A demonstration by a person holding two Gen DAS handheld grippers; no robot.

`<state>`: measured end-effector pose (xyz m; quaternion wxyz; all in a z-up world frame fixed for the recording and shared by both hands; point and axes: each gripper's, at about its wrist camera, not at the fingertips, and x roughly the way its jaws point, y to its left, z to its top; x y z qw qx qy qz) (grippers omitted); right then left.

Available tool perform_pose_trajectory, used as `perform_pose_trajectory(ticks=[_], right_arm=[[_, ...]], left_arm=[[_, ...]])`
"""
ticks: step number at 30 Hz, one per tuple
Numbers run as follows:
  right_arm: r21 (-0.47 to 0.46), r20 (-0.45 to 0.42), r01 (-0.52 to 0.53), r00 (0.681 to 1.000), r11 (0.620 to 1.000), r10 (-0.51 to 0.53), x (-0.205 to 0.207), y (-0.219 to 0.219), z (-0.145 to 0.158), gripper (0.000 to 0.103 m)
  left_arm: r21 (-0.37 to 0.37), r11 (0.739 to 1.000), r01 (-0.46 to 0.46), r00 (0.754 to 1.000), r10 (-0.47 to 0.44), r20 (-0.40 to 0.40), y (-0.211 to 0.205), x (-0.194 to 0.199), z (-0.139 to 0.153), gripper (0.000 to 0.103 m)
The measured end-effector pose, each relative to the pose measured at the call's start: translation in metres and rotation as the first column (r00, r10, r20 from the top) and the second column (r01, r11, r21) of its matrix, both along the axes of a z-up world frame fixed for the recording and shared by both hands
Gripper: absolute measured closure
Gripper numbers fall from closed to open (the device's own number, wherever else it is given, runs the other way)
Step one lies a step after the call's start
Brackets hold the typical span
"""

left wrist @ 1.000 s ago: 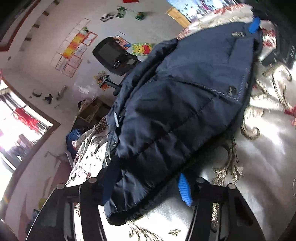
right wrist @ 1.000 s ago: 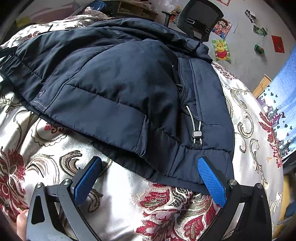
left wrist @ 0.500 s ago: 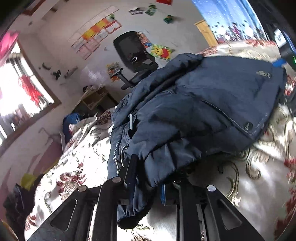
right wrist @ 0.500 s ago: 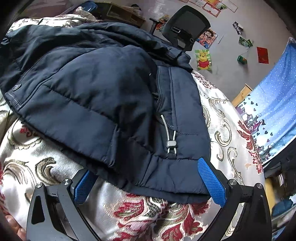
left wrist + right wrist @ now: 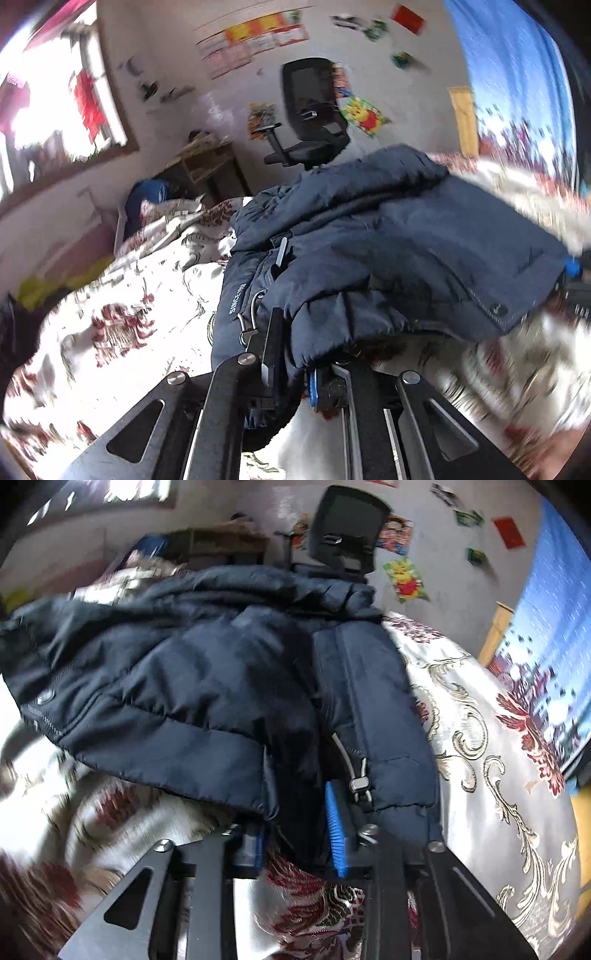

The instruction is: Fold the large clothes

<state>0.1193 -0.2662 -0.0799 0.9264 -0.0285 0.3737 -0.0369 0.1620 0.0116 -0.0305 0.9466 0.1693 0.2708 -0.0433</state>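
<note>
Left gripper (image 5: 293, 363) just closed, pinching jacket (image 5: 388, 251) hem. Right gripper (image 5: 299, 834) just closed, pinching hem beside cord toggle (image 5: 359, 783). Bedspread (image 5: 480, 738) beneath both.

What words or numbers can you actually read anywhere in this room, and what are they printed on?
"SINCE", then a few blurred characters, perhaps a year: white print running up a strip of the dark blue jacket.
Small mark on the jacket's chest, right wrist view: too blurred to read.
Posters and sheets on the wall: too blurred to read.
Cartoon bear picture: no lettering legible.
</note>
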Motion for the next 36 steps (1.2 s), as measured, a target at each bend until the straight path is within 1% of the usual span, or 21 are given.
perform_pose_trajectory(ticks=[2,6,8,10,14,18,21,24,27,30,32,33,34,36], right_arm=[[0.011,0.062,0.014,0.998,1.0,-0.015,-0.002,-0.001,0.016,0.093],[0.054,0.188,0.019,0.982,0.998,-0.029,-0.013,-0.003,0.051,0.095],[0.073,0.259,0.009,0.965,0.997,-0.028,-0.02,-0.002,0.072,0.096],[0.078,0.312,-0.007,0.95,0.997,-0.018,-0.026,0.001,0.089,0.097],[0.089,0.383,-0.043,0.924,0.995,0.006,-0.043,0.008,0.118,0.097],[0.05,0.432,-0.095,0.899,0.994,0.064,-0.064,0.019,0.145,0.098],[0.012,0.454,-0.121,0.885,0.993,0.102,-0.073,0.027,0.16,0.098],[-0.02,0.452,-0.141,0.882,0.99,0.134,-0.067,0.033,0.176,0.098],[-0.056,0.412,-0.161,0.895,0.985,0.17,-0.041,0.034,0.189,0.098],[-0.083,0.349,-0.187,0.915,0.979,0.204,-0.014,0.037,0.21,0.098],[-0.121,0.277,-0.22,0.929,0.968,0.246,0.019,0.036,0.223,0.098],[-0.136,0.253,-0.229,0.933,0.964,0.257,0.026,0.039,0.23,0.098],[-0.158,0.208,-0.244,0.939,0.957,0.274,0.045,0.04,0.236,0.098],[-0.192,0.15,-0.256,0.946,0.947,0.286,0.068,0.044,0.246,0.098]], left_arm=[[-0.058,0.998,-0.025,1.0,0.024,-0.005,0.005,0.003,0.009,0.094],[-0.142,0.987,-0.074,0.996,0.079,0.032,0.019,-0.001,0.031,0.095],[-0.174,0.981,-0.088,0.994,0.098,0.046,0.025,-0.008,0.04,0.095],[-0.197,0.976,-0.096,0.992,0.11,0.063,0.031,-0.014,0.051,0.096],[-0.222,0.97,-0.102,0.985,0.13,0.113,0.043,-0.03,0.076,0.096],[-0.254,0.962,-0.097,0.981,0.136,0.139,0.054,-0.045,0.1,0.096],[-0.27,0.959,-0.09,0.975,0.14,0.171,0.061,-0.053,0.118,0.096],[-0.268,0.959,-0.089,0.972,0.142,0.188,0.064,-0.049,0.129,0.096],[-0.25,0.964,-0.088,0.972,0.138,0.189,0.063,-0.028,0.137,0.096],[-0.232,0.969,-0.09,0.975,0.133,0.178,0.062,-0.005,0.142,0.096],[-0.224,0.97,-0.097,0.977,0.135,0.163,0.063,0.017,0.146,0.096],[-0.227,0.969,-0.101,0.978,0.139,0.158,0.062,0.022,0.148,0.096],[-0.23,0.967,-0.107,0.979,0.143,0.145,0.063,0.034,0.15,0.096],[-0.232,0.965,-0.121,0.98,0.154,0.129,0.062,0.053,0.153,0.096]])
